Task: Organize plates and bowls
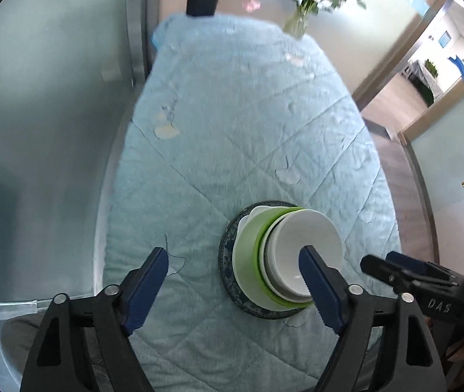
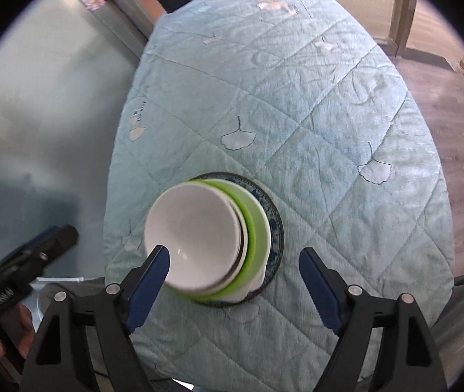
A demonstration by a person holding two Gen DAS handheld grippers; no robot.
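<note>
With the left gripper and right gripper both spread and empty above the bowl stack on the patterned plate — withdraw straight upward, clear of the rims.

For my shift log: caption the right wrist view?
Open right tongs above white bowl nested in green bowl on dark patterned plate.
</note>
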